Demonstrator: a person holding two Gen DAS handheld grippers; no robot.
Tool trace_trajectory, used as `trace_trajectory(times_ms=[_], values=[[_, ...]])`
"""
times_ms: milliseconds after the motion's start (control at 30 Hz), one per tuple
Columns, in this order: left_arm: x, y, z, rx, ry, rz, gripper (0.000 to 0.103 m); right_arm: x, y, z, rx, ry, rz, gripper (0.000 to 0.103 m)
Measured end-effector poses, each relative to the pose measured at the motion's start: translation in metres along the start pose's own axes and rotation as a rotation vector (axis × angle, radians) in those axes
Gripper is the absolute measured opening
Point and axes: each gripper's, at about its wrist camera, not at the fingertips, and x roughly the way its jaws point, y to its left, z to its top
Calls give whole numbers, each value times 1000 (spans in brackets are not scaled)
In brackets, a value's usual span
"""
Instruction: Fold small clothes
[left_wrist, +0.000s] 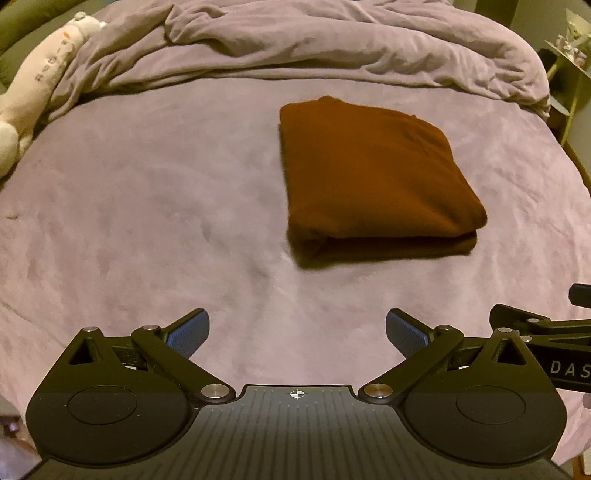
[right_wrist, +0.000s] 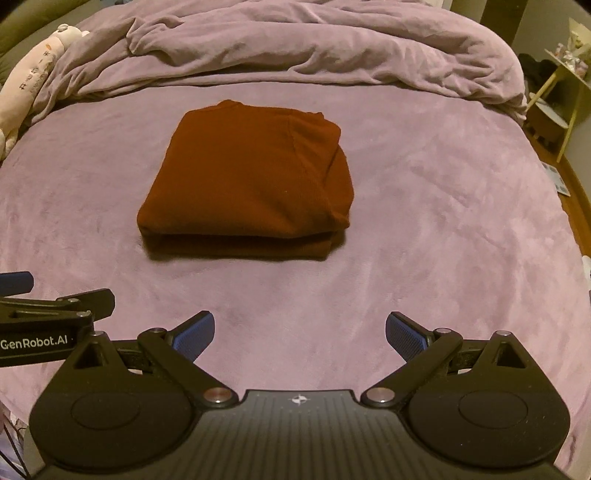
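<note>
Holding: both your grippers hover over the bed, nothing between the fingers of either.
Left gripper (left_wrist: 297, 334): fingers spread wide apart, blue pads (left_wrist: 188, 334) facing inward, only bedsheet visible in the gap. Well short of the garment, no contact.
Right gripper (right_wrist: 300, 335): same story, fingers spread wide, blue pads (right_wrist: 406, 336) bare, nothing clamped. Also short of the garment, no contact.
Relative pose: your two grippers sit side by side; each one's body shows at the edge of the other's view, with lettering on the black housing.
Garment: rust-brown garment (right_wrist: 245, 181) lies on the sheet as a compact rectangular bundle, several layers stacked, the near edge showing the layers one over another. In the left wrist view it sits ahead and to the right; in the right wrist view ahead and slightly left. So it lies roughly between your two grippers, further out.
Fold quality: top face mostly flat, slight ridge and overlap along its right side. Corners rounded, edges roughly aligned.
Bedsheet (left_wrist: 147, 221): mauve, plush, smooth around the bundle.
Duvet (right_wrist: 295, 48): same mauve, bunched in a crumpled ridge beyond the garment, apart from it.
Plush toy (left_wrist: 33, 85): pale, long, lying at the far left edge of the bed beside the duvet.
Side shelf (right_wrist: 561, 96): pale, past the bed's right edge; contents too small to tell.
</note>
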Motion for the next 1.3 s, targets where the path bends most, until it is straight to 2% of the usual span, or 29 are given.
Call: trace_trajectory(times_ms=[1300], values=[[1, 1, 0, -12, 23, -4, 103, -5, 0, 3, -4, -7, -13, 99]])
